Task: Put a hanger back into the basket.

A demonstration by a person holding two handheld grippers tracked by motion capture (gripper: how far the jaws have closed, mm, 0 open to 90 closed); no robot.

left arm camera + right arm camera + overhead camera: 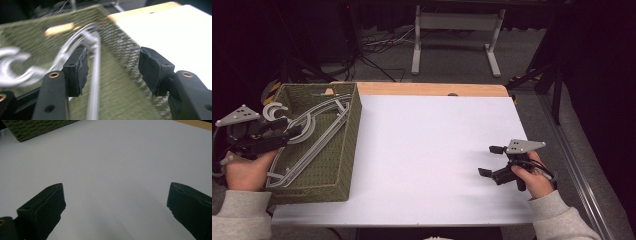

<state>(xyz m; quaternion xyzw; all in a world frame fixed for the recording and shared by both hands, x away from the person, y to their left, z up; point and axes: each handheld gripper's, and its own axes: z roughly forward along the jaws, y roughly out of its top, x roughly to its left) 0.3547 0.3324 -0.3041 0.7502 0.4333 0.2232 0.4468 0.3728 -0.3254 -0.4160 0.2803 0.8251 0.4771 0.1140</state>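
While over basket [343, 150] | hangers [95, 75] between left jaws, wide | right jaws wide

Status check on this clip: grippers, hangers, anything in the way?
Left gripper open over basket, above grey hangers. Right gripper open, idle on white table. Nothing in the way.

A basket [343, 150] sits on the left part of the counter [437, 150], running from near the far edge almost to the near edge, and hangers [319, 122] lie inside it, stacked together with their hooks toward the basket's far left corner. The left gripper [294, 131] hangs over the basket's left side, above the hangers. The right gripper [491, 161] is over the counter's near right part, well apart from the basket.
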